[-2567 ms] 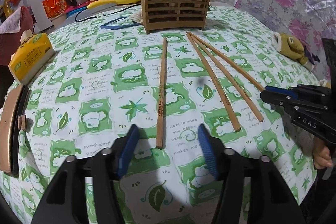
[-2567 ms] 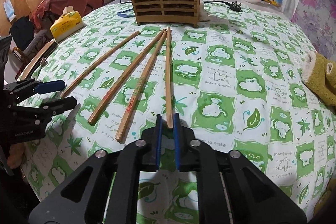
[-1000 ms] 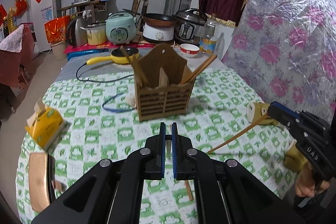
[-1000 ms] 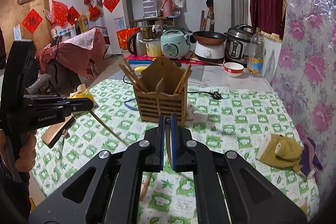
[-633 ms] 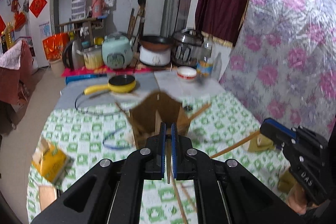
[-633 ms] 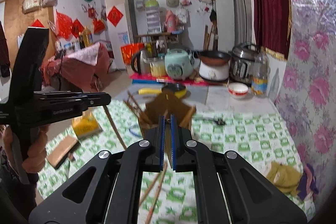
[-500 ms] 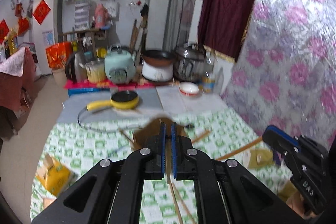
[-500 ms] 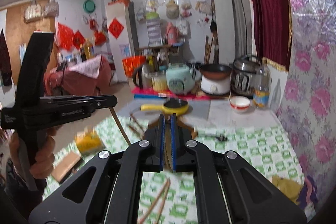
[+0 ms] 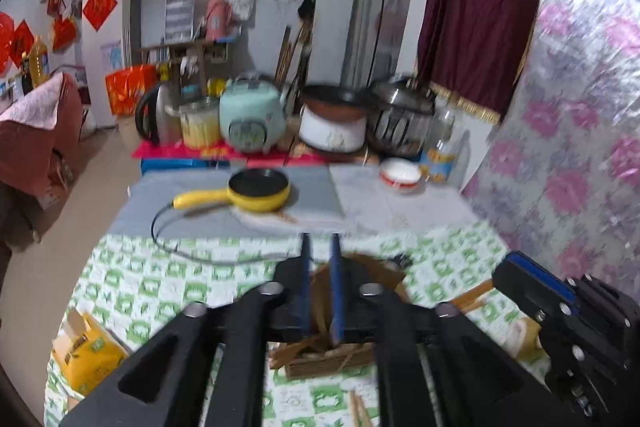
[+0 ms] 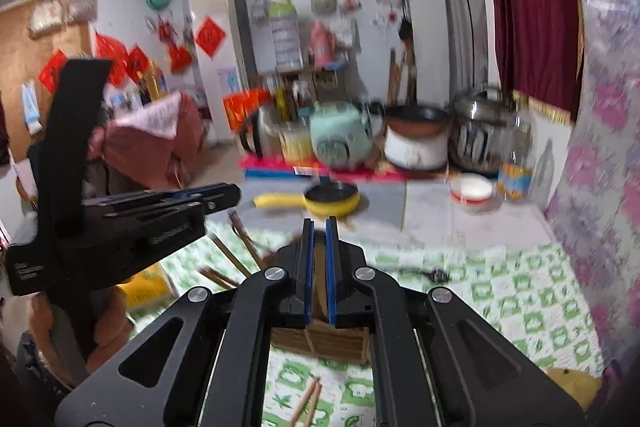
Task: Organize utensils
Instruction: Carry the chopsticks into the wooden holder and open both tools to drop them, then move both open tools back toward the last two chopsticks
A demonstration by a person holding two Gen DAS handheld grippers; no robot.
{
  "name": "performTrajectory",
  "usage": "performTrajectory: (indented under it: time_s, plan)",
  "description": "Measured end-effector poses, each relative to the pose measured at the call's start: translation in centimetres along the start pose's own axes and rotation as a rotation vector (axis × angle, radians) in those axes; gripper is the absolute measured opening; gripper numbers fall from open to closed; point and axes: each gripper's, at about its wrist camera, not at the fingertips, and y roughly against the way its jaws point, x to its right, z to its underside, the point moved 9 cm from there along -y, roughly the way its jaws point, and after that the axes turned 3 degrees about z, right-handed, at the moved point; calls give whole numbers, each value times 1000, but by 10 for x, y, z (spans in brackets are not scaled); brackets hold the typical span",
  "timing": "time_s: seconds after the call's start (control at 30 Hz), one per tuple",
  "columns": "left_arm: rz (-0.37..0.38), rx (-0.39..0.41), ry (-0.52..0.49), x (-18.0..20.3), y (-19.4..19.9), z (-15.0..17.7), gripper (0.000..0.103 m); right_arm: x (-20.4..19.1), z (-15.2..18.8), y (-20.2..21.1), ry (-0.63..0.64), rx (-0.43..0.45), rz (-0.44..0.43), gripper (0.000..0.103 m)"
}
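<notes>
Your left gripper [image 9: 320,283] raised above wooden utensil holder [image 9: 332,357], blue pads slightly parted, chopstick [image 9: 320,321] hanging between them into holder; grip not certain. Your right gripper [image 10: 319,267] also over holder, pads close on a second chopstick [image 10: 319,287]. Two loose chopsticks [image 10: 307,401] lie on green-checked tablecloth [image 10: 520,291] in front of holder; yellow pan [image 9: 258,187] beyond

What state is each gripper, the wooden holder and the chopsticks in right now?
Left gripper: jaws slightly apart, grip unclear.
Right gripper: shut on a chopstick.
Wooden chopstick holder: upright on the tablecloth, sticks inside.
Loose chopsticks: lying flat on the tablecloth.
</notes>
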Motion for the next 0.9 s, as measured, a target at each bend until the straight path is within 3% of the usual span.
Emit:
performTrajectory:
  time_s: [0.07,0.2,0.47,0.53,0.6,0.9]
  plan:
    - [-17,3,13,-7,3,5,47,6,7,-8,-21,-33,3,11]
    - [-27,50,33,-16,33,1,65,8,-7,20,-42,25,0,12]
    - [-67,127,33,-10,115,8,75,-4,-8,94,-30,93,-7,18]
    - [-80,135,29,-8,131,14,77,-6,-5,110,-32,104,-10,25]
    - [-89,154,29,-5,154,23,81,-8,2,132,-34,118,-13,32]
    - [-92,187,32,15,226,74,88,-16,42,205,-44,149,-13,40]
